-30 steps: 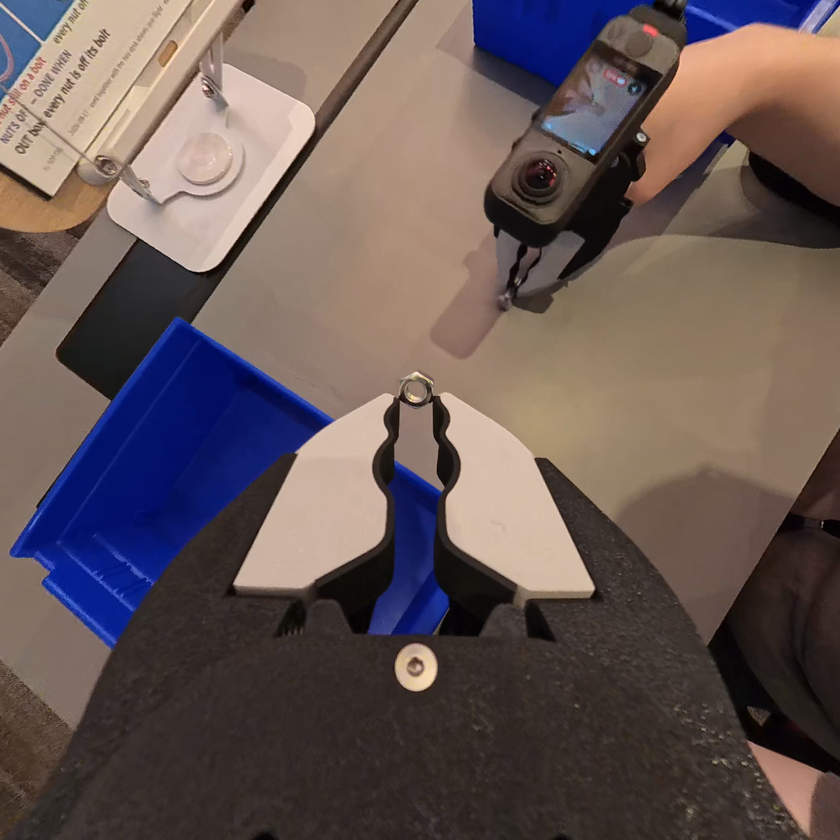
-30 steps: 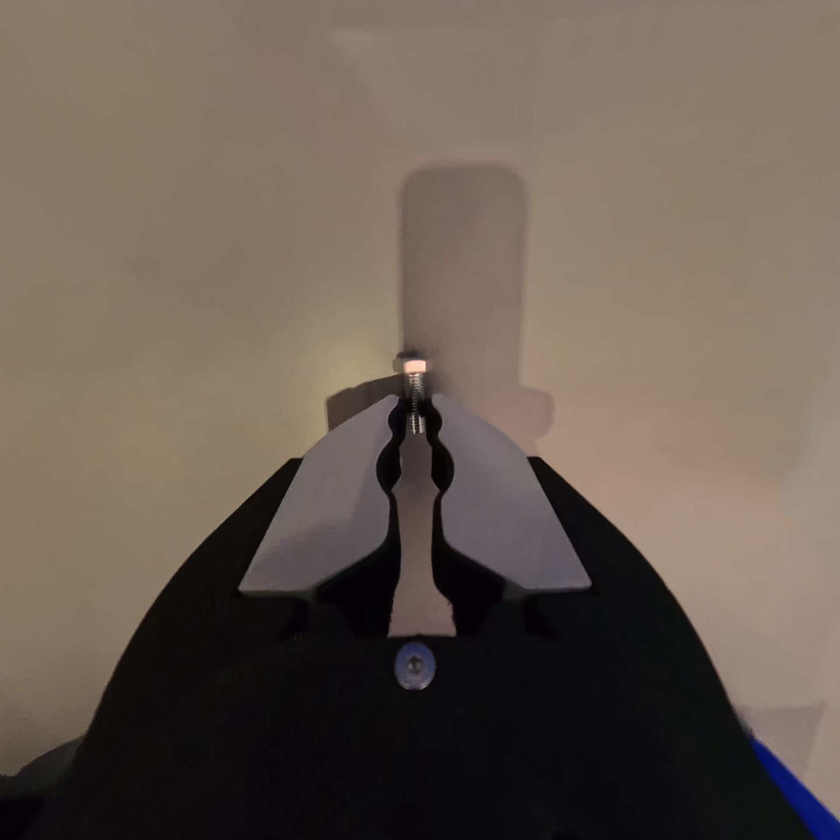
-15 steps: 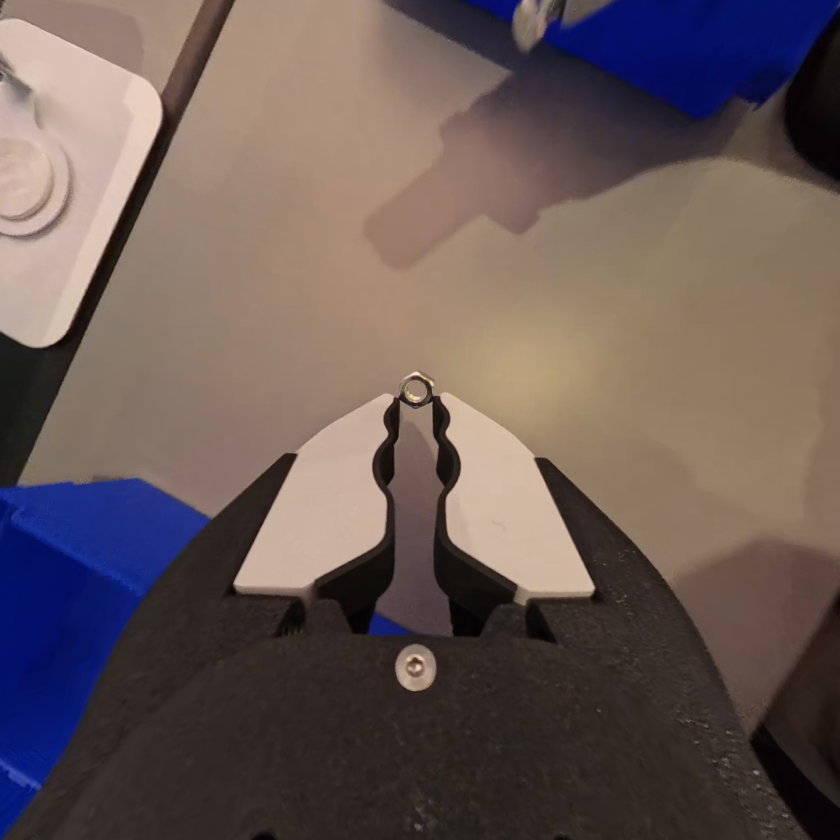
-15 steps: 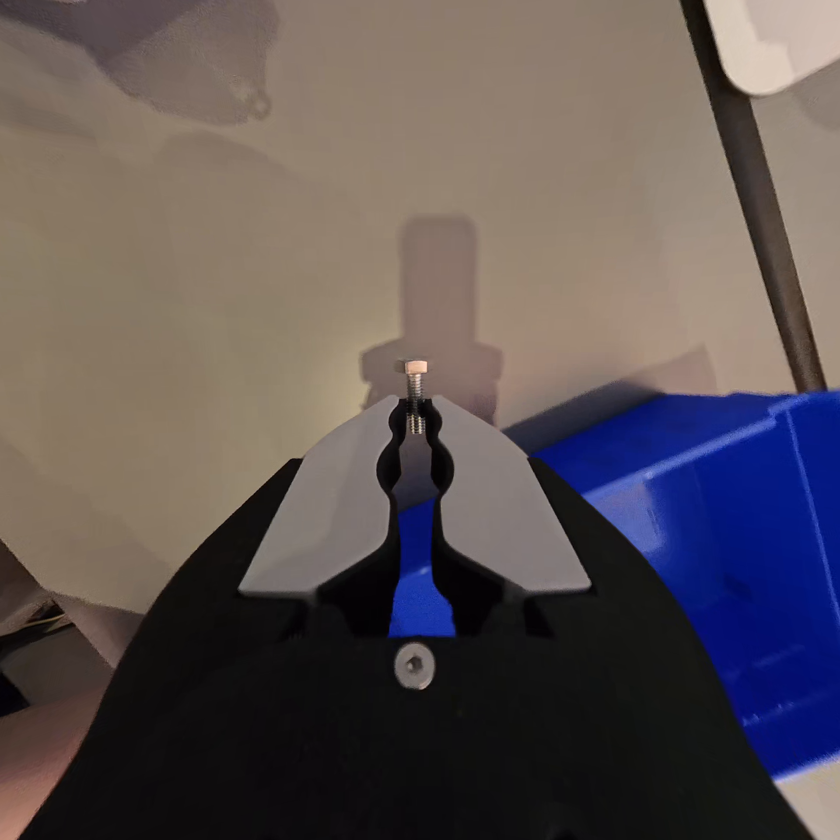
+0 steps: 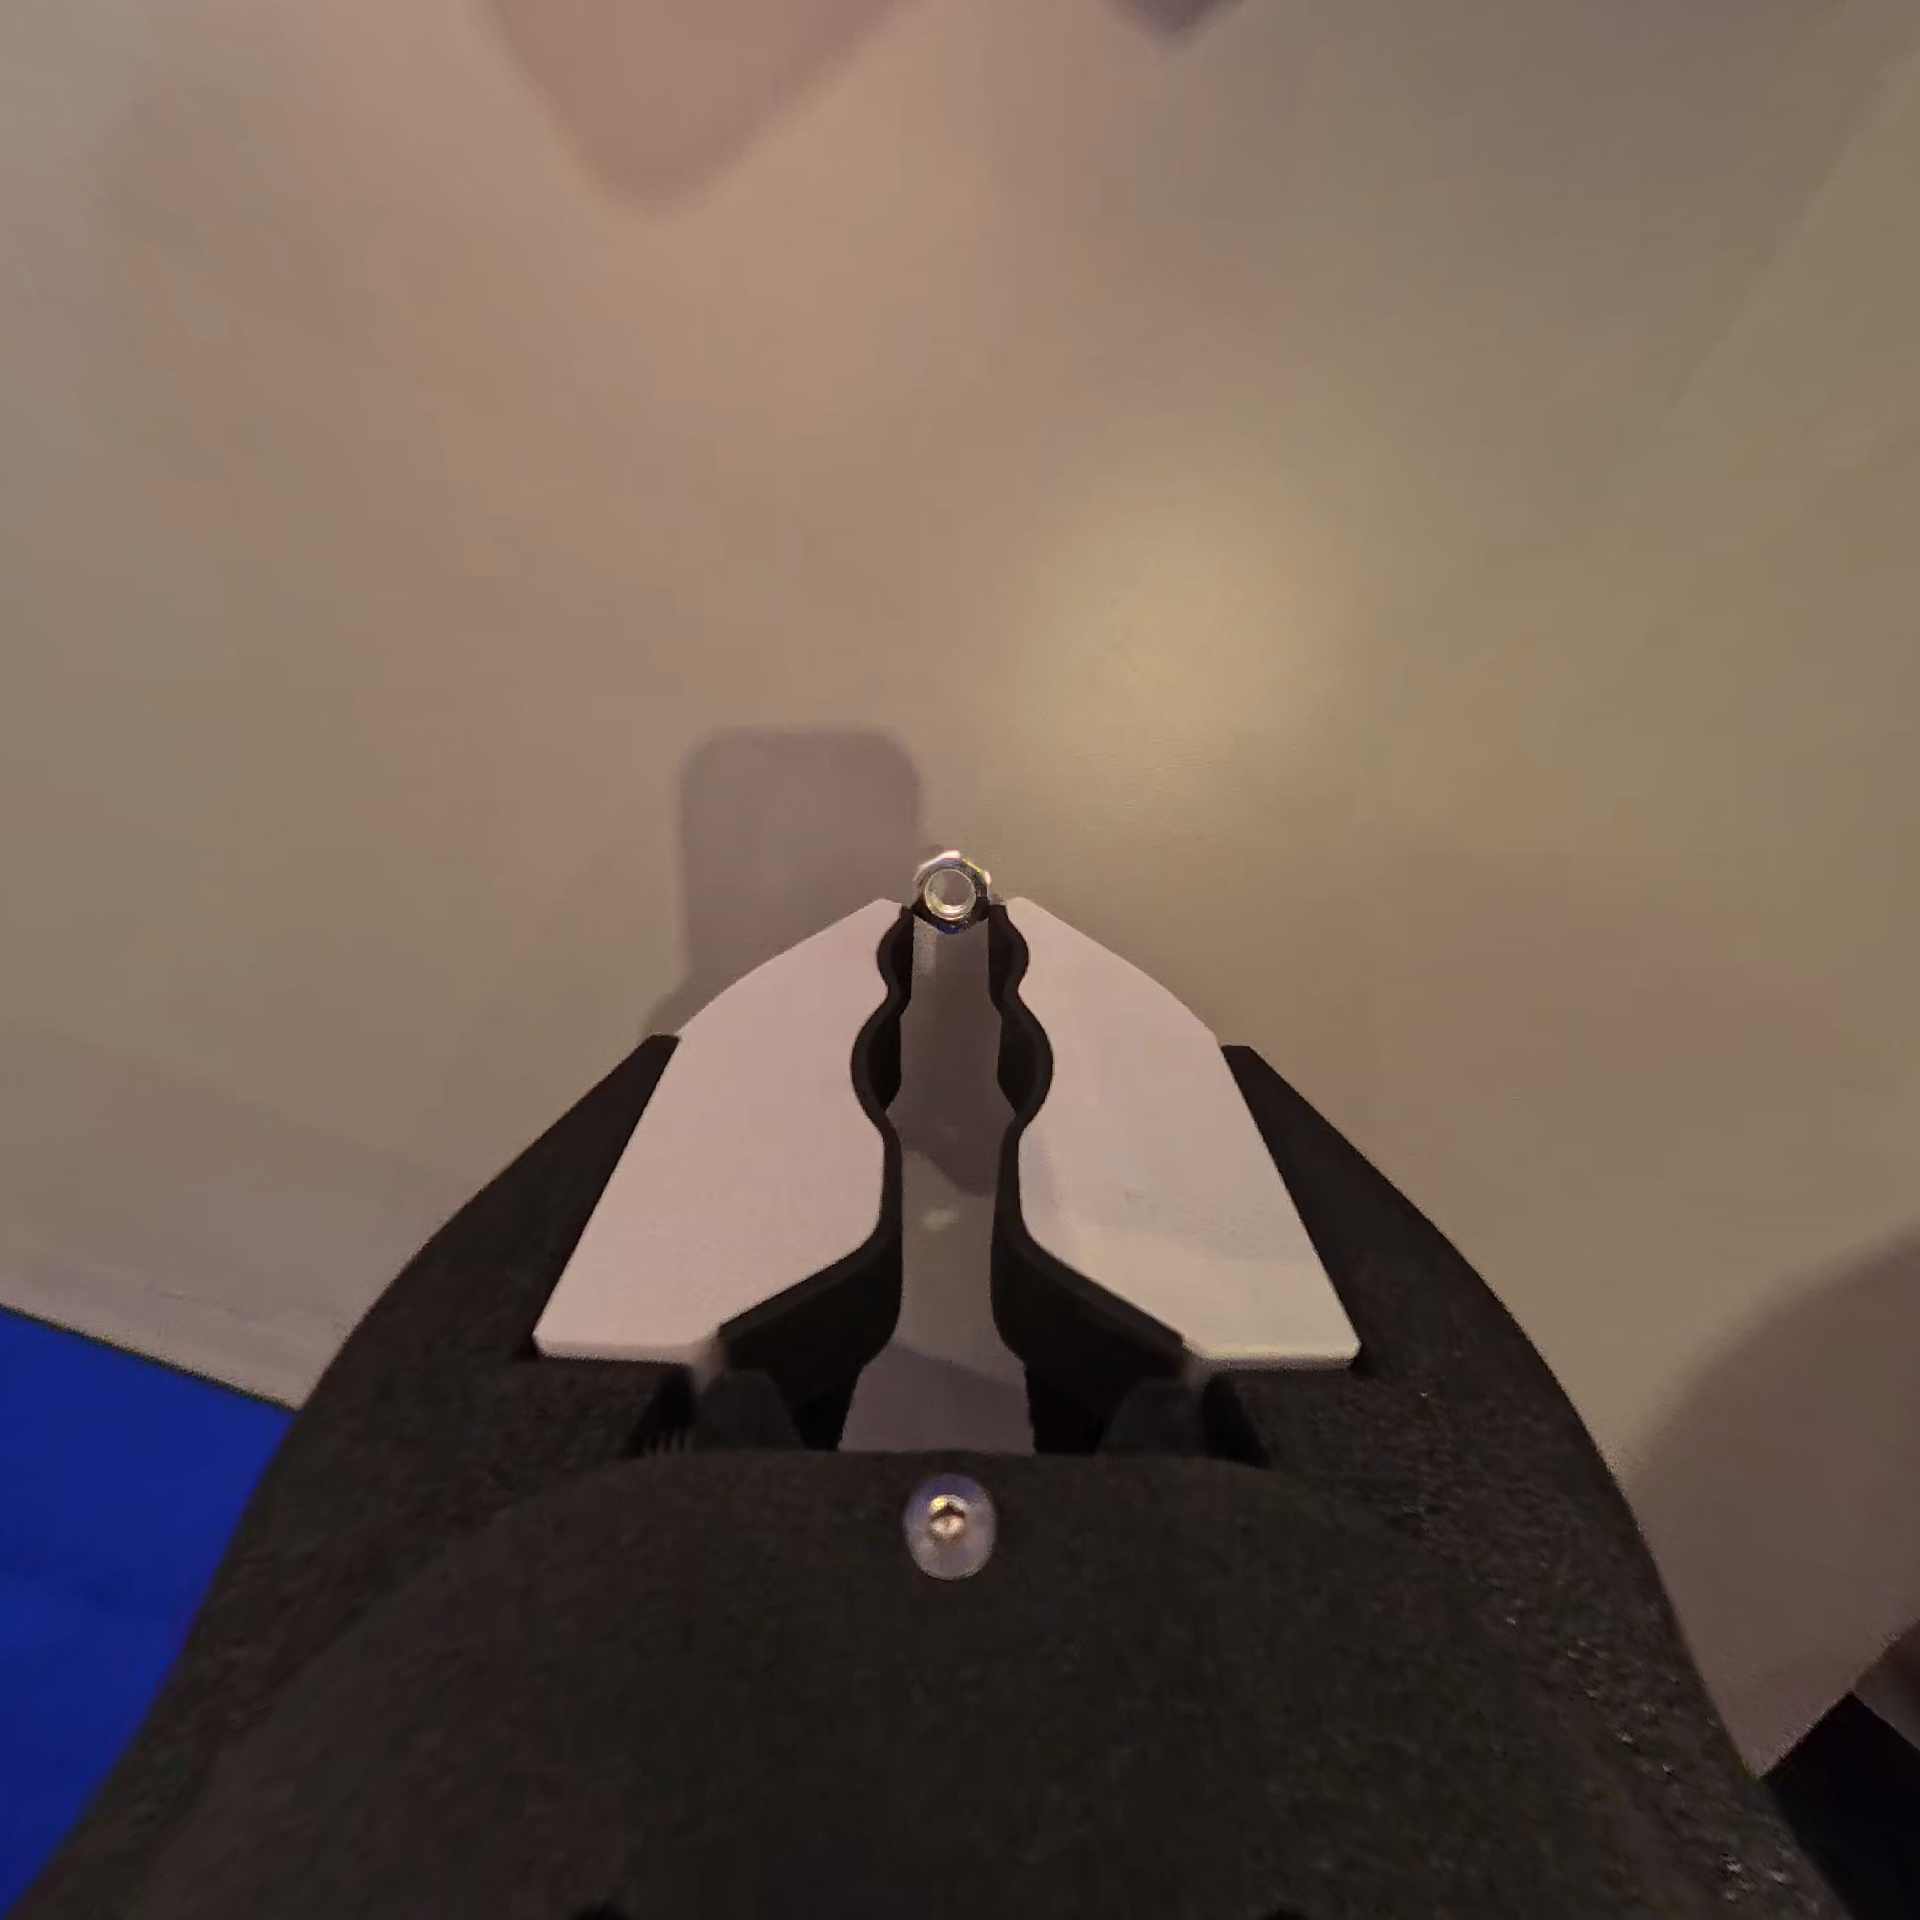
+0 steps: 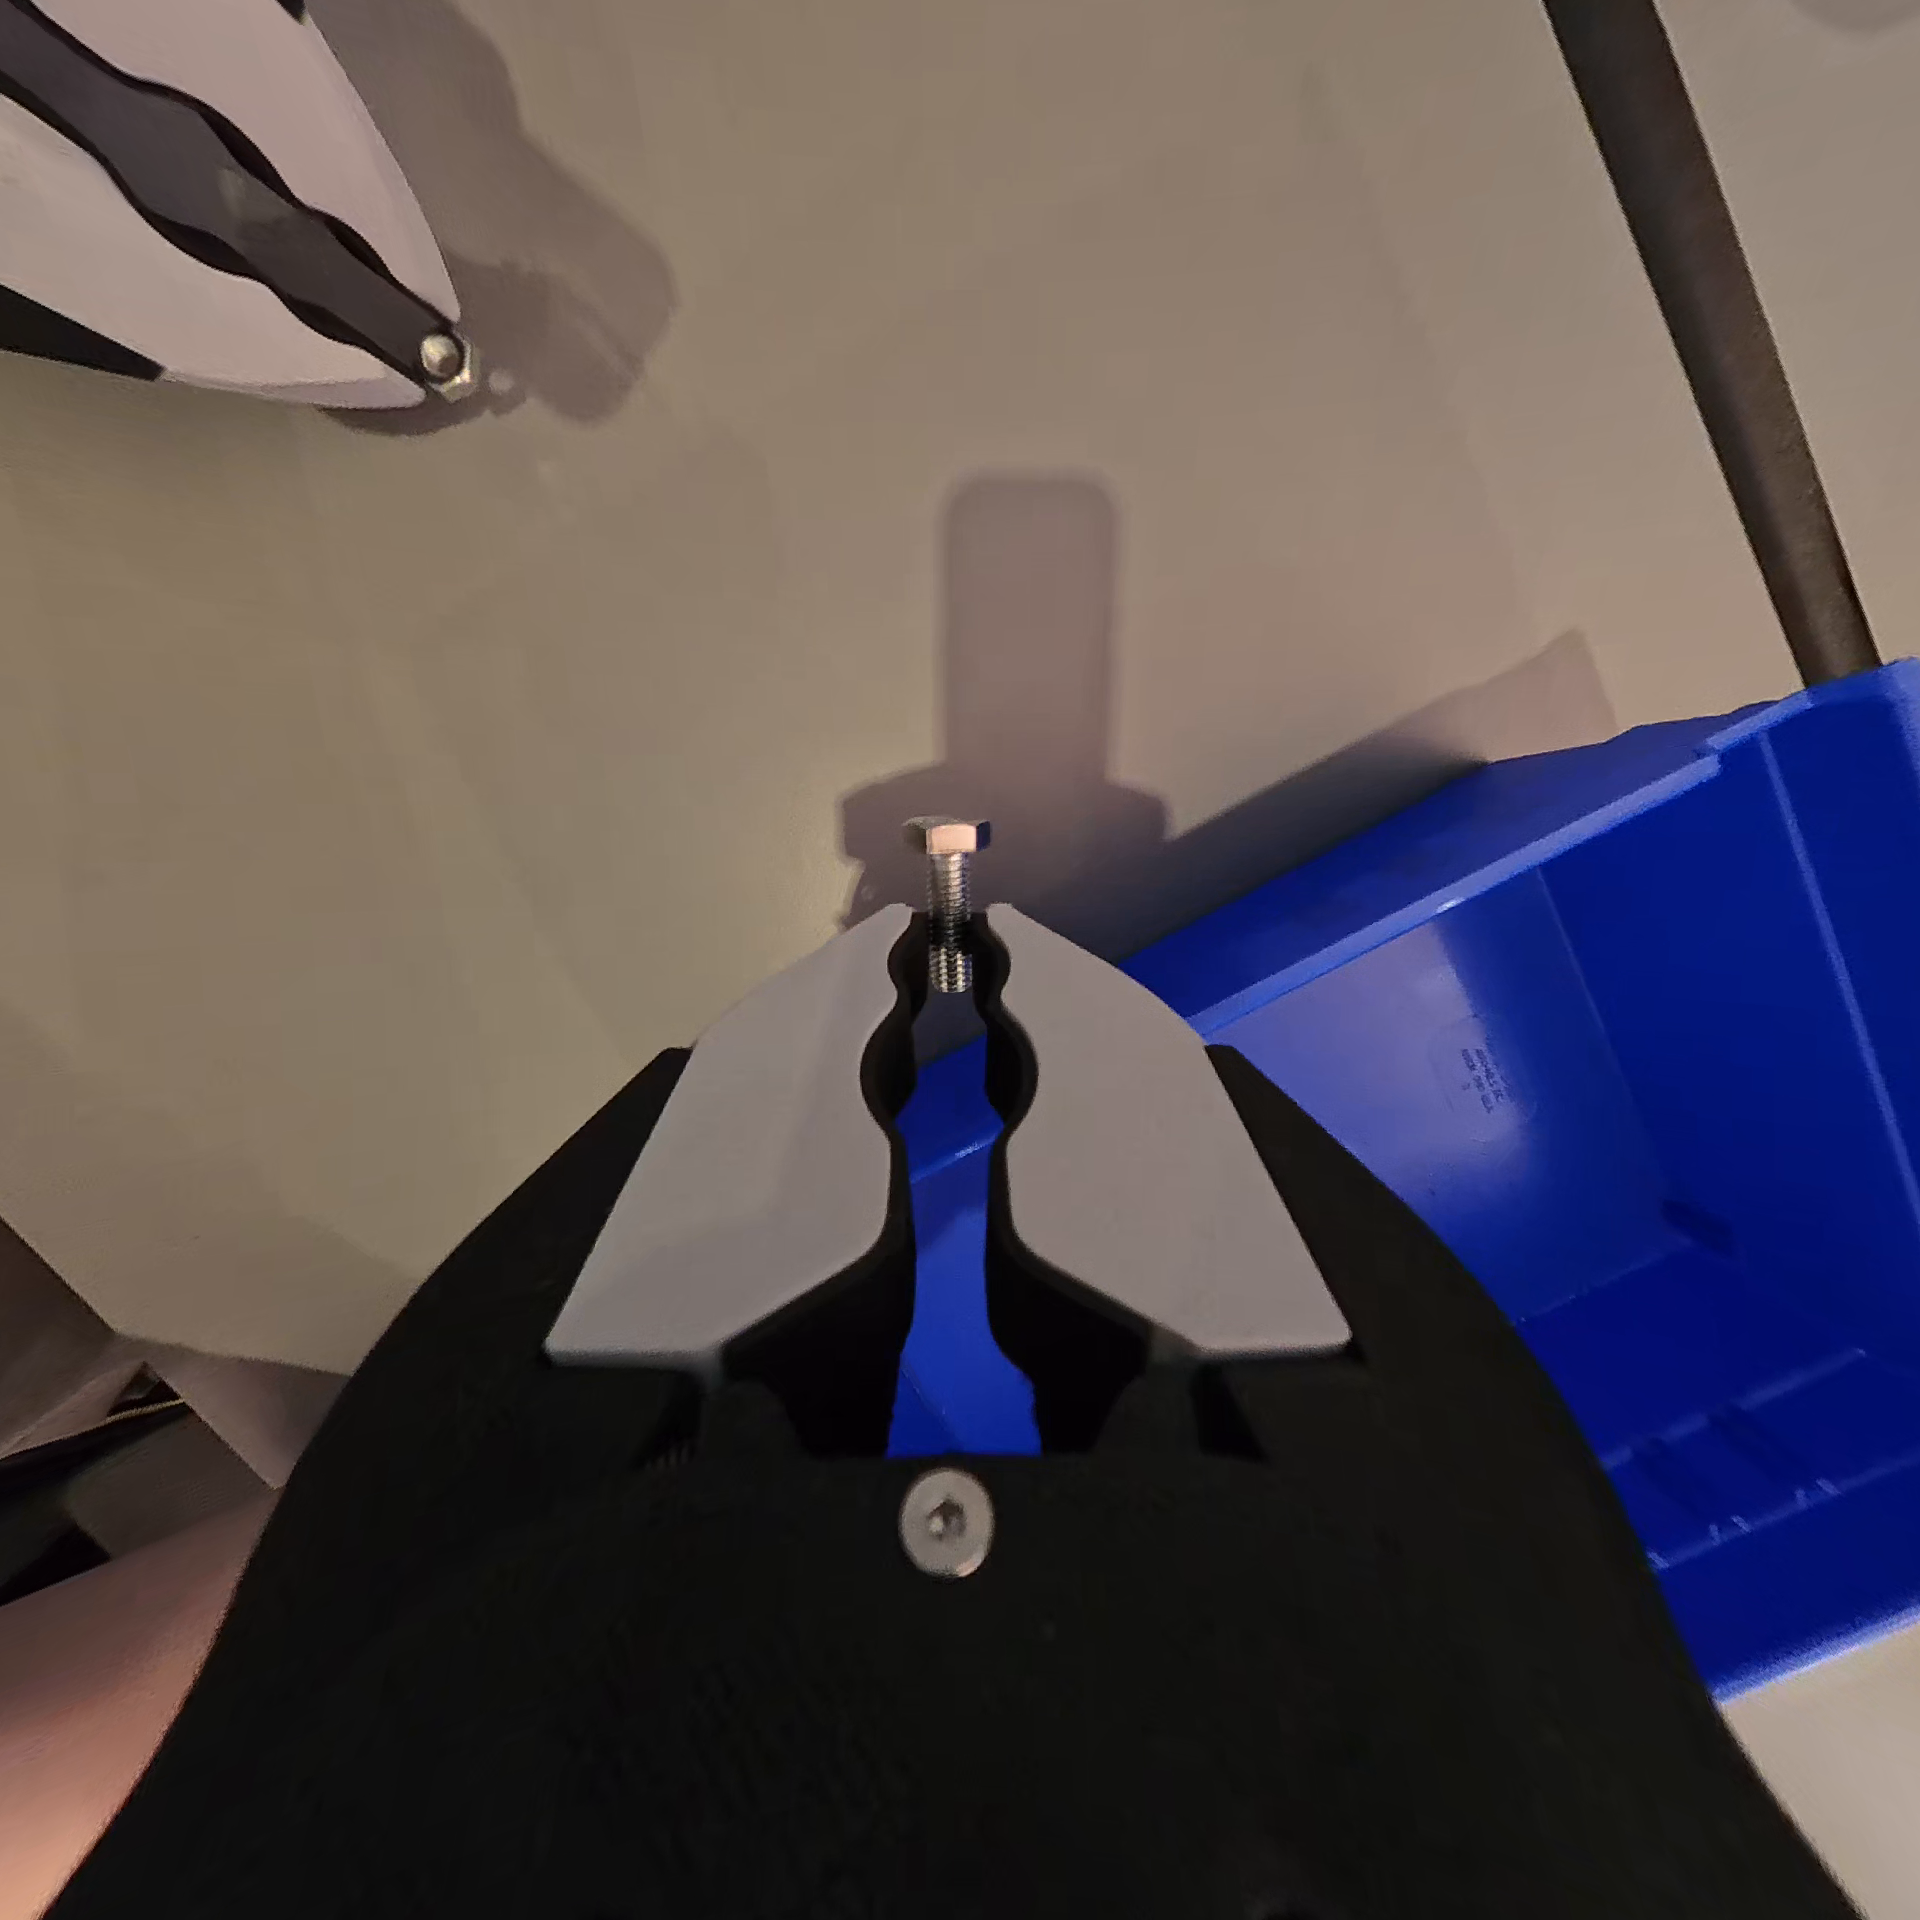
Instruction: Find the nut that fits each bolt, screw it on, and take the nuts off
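My left gripper (image 5: 953, 906) is shut on a small silver hex nut (image 5: 951, 891) pinched at its fingertips, its hole facing the camera, above the beige table. My right gripper (image 6: 948, 912) is shut on the threaded shank of a small silver bolt (image 6: 947, 883), whose hex head points away from me past the tips. In the right wrist view the left gripper (image 6: 436, 366) shows at the upper left with the nut (image 6: 447, 364) at its tip, well apart from the bolt.
A blue plastic bin (image 6: 1621, 1122) lies at the right under the right gripper. A blue bin corner (image 5: 94, 1538) shows at the lower left in the left wrist view. A dark bar (image 6: 1704, 332) crosses the table (image 6: 727, 644) at the upper right. Left tips to right tips: about 20 centimeters.
Both grippers have swung over the table. The left gripper with the nut has come into the right wrist view at the upper left. The white plate and far bin have left the left view.
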The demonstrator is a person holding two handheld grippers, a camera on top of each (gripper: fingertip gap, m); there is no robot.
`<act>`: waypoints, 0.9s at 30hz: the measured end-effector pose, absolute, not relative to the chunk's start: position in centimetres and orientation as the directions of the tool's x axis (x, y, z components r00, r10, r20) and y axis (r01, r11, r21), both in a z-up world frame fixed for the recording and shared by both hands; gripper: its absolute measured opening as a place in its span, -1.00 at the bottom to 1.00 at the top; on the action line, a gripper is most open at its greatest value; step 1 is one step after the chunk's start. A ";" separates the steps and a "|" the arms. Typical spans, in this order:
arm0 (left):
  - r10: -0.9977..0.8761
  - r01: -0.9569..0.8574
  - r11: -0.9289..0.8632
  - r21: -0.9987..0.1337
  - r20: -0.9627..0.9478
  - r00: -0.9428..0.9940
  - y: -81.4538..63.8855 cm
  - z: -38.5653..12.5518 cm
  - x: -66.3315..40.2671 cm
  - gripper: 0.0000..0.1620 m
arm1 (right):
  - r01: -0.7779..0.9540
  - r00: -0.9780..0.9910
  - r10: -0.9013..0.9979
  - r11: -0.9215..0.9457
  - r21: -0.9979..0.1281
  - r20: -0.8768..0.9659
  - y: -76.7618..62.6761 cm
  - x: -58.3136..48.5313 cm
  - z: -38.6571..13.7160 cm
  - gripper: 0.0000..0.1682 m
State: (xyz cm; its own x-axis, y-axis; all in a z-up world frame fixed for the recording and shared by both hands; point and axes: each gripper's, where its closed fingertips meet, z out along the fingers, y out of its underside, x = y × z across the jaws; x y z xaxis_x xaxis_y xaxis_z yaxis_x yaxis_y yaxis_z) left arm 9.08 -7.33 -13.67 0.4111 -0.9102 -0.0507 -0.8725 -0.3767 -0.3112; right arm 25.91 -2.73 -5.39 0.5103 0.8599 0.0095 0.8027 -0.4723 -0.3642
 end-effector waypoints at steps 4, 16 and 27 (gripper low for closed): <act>-0.912 -0.878 -0.382 -0.287 -0.036 0.408 -7.4 -14.4 9.0 -0.83 | 0.800 0.510 0.860 -0.469 -0.374 0.012 -2.7 25.9 -5.1 -0.90; -0.915 -0.895 -0.379 -0.236 -0.049 0.400 -7.4 -15.6 8.5 -0.83 | 0.810 0.493 0.870 -0.448 -0.378 0.026 -2.7 25.6 -5.1 -0.90; -0.899 -0.828 -0.394 -0.399 -0.019 0.437 -7.1 -11.3 9.3 -0.78 | 0.812 0.464 0.880 -0.377 -0.445 0.099 -2.2 25.0 -3.5 -0.89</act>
